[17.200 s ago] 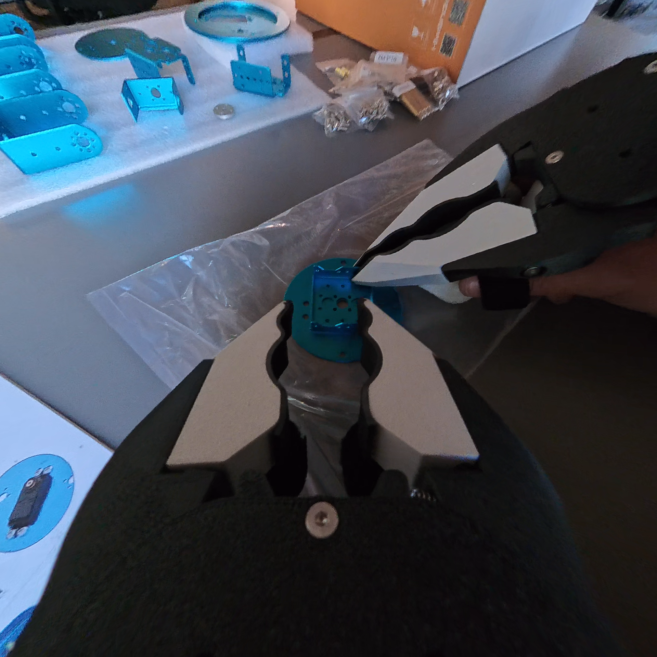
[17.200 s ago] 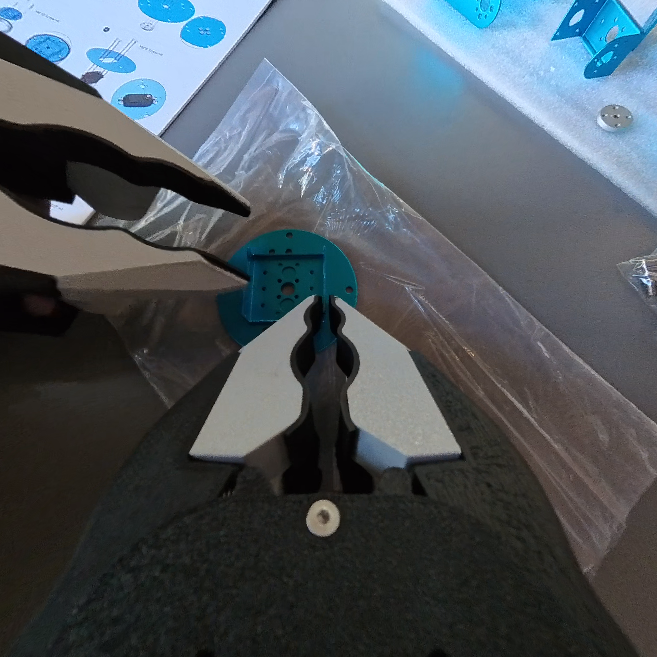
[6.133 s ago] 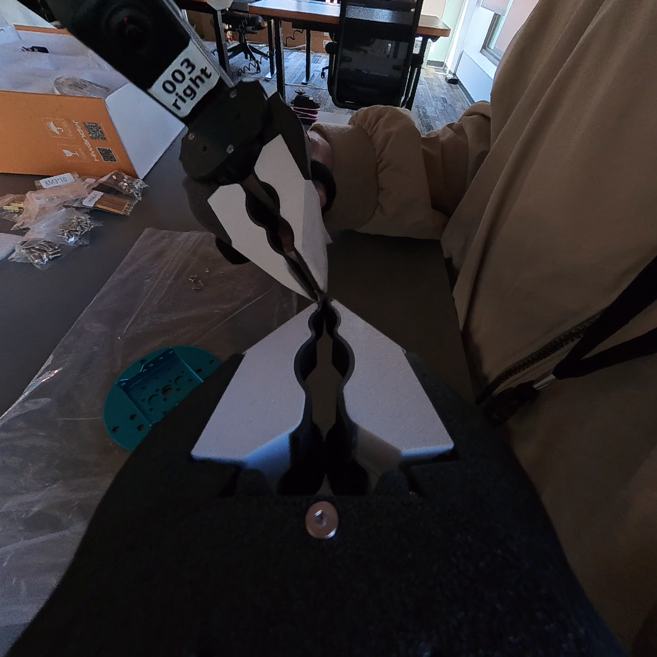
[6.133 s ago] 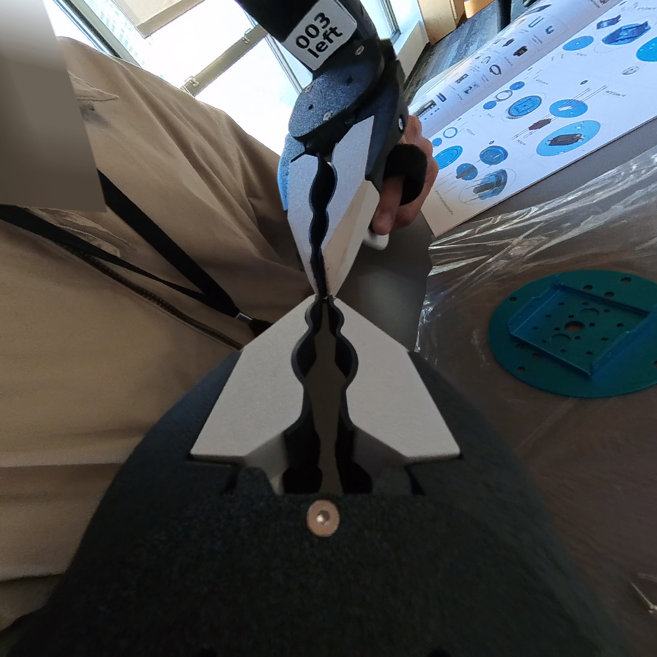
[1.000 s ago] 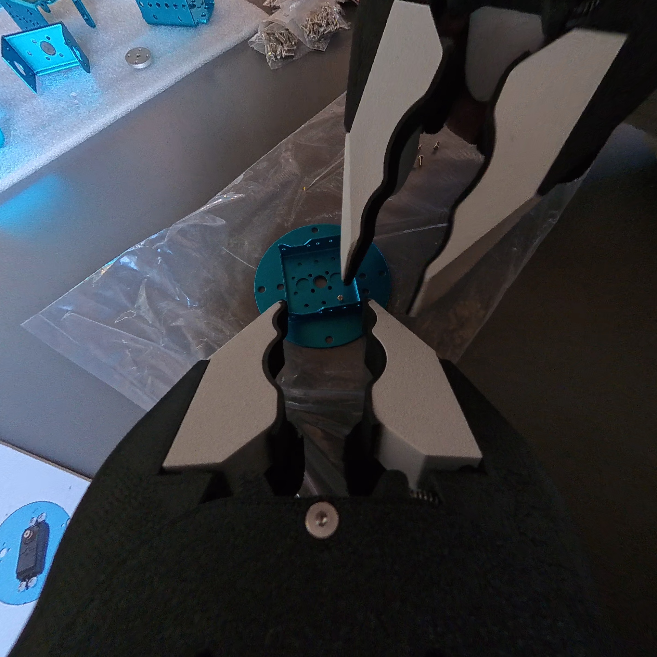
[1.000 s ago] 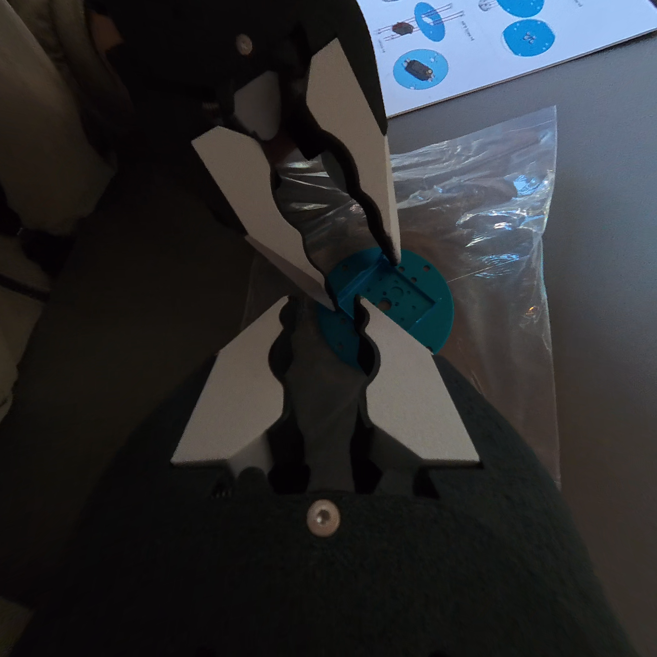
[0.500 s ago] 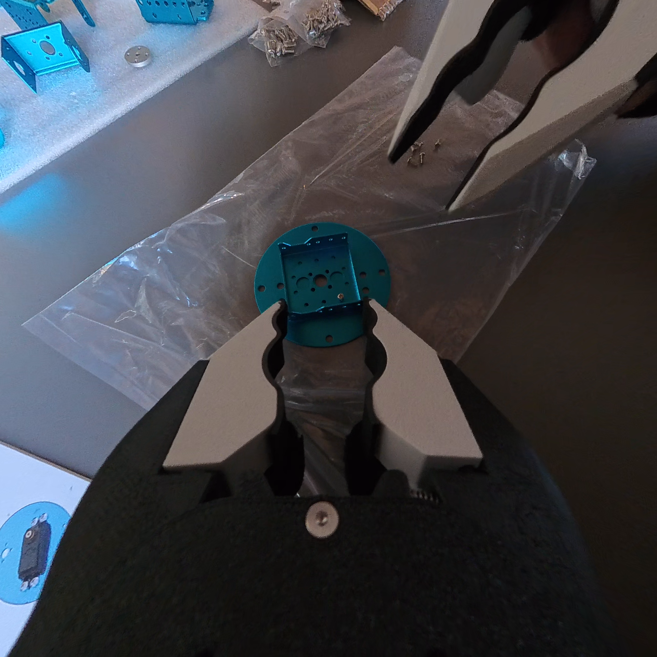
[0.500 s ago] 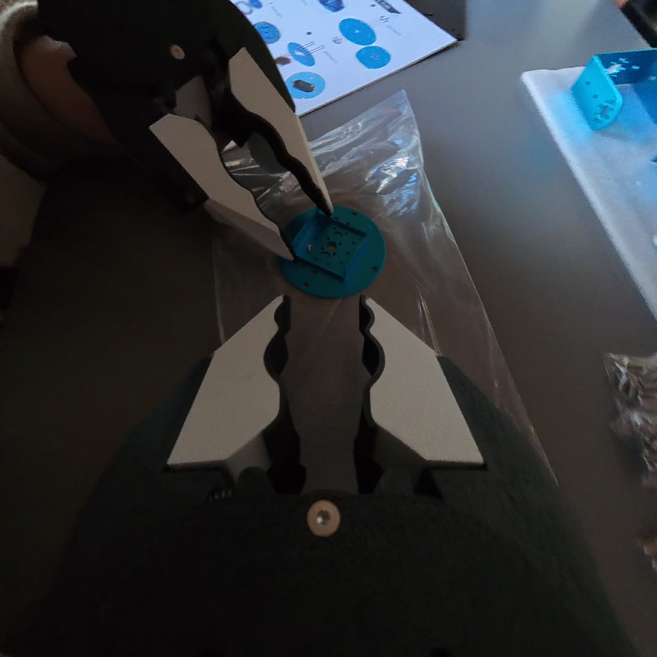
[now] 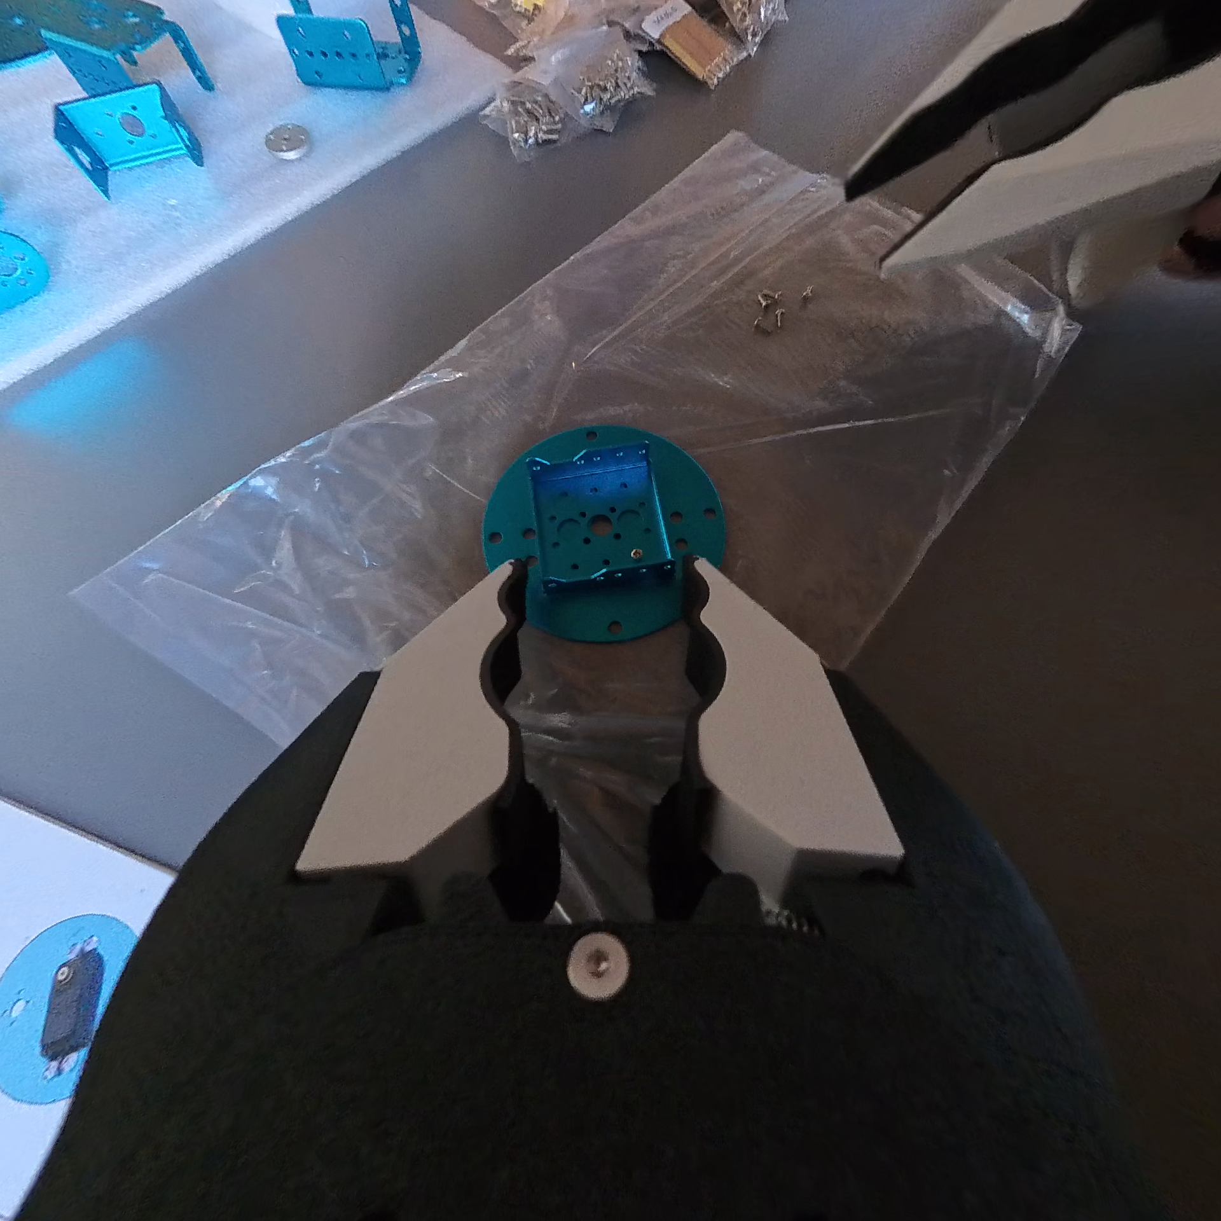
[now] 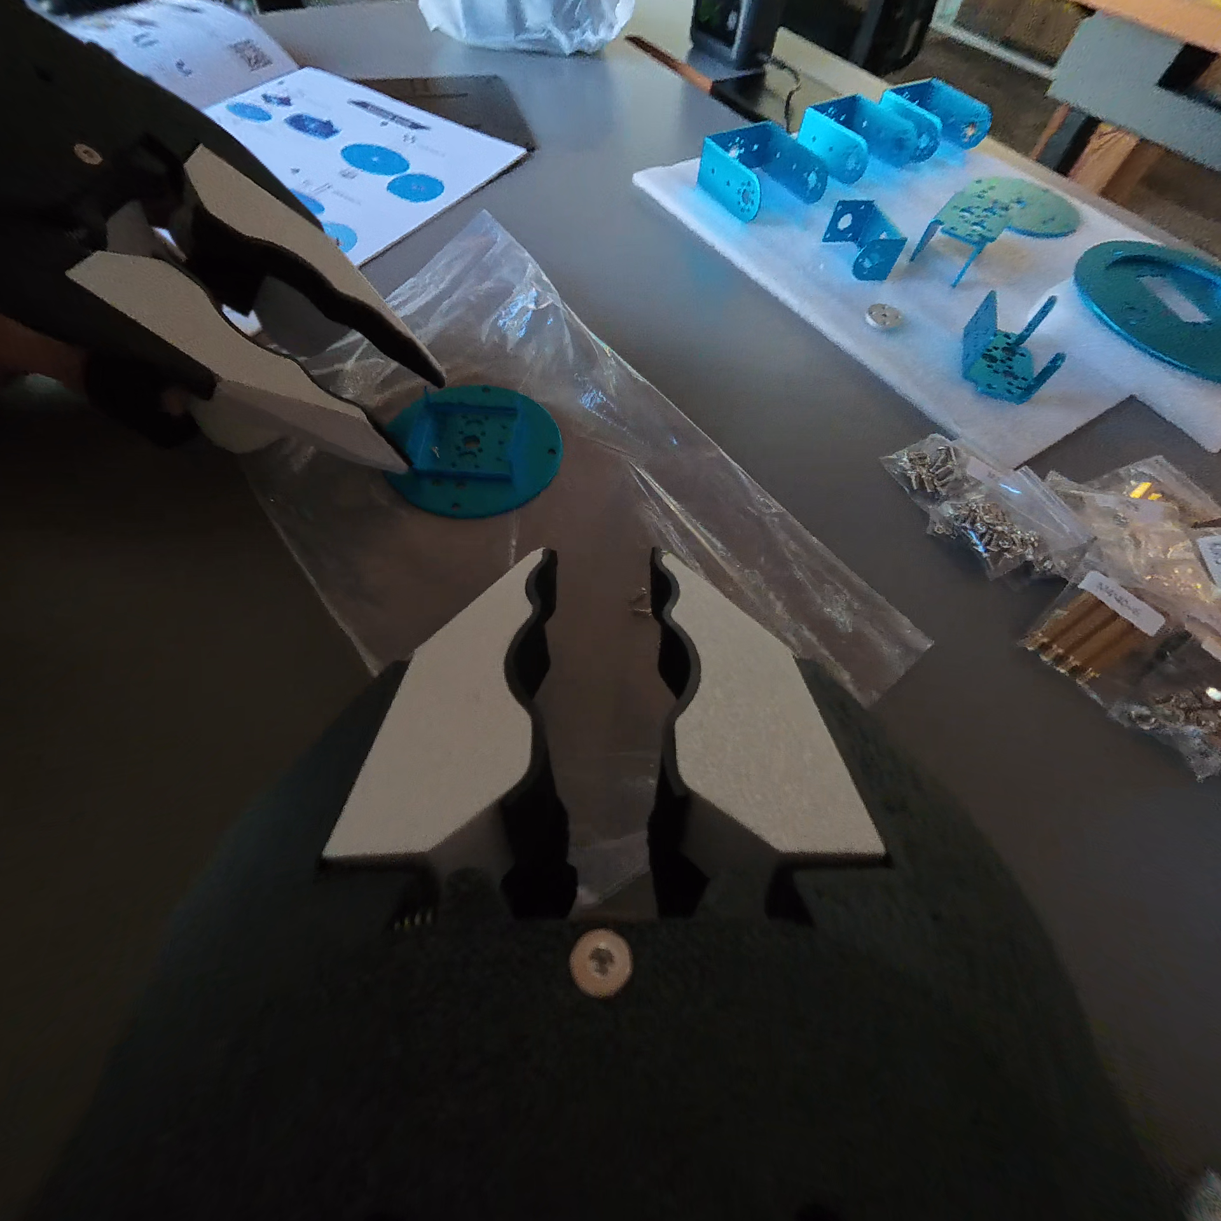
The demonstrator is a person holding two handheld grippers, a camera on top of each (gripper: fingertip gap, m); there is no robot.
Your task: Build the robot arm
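A teal round disc [image 9: 598,621] lies on a clear plastic bag [image 9: 330,561], with a blue U-shaped bracket [image 9: 598,489] on top of it. A small screw [image 9: 635,554] sits in the bracket's floor. My left gripper [image 9: 604,565] is open, with its fingertips on either side of the bracket's near wall; I cannot tell if they touch it. It shows the same way in the right wrist view [image 10: 423,426]. My right gripper [image 10: 602,558] is open and empty, low over the bag, next to some loose screws [image 10: 639,601]. It shows at the upper right of the left wrist view [image 9: 867,228].
A white foam sheet [image 10: 813,277] with several blue brackets and plates lies along the far side. Bags of screws and brass spacers [image 10: 991,509] lie at the right. A printed instruction sheet [image 10: 370,158] lies beyond the left gripper. The tabletop [image 10: 727,343] is grey.
My right gripper has drawn back from over the bracket to the loose screws on the bag, and its jaws stand a little narrower. A small screw lies in the bracket. The left gripper has stayed put.
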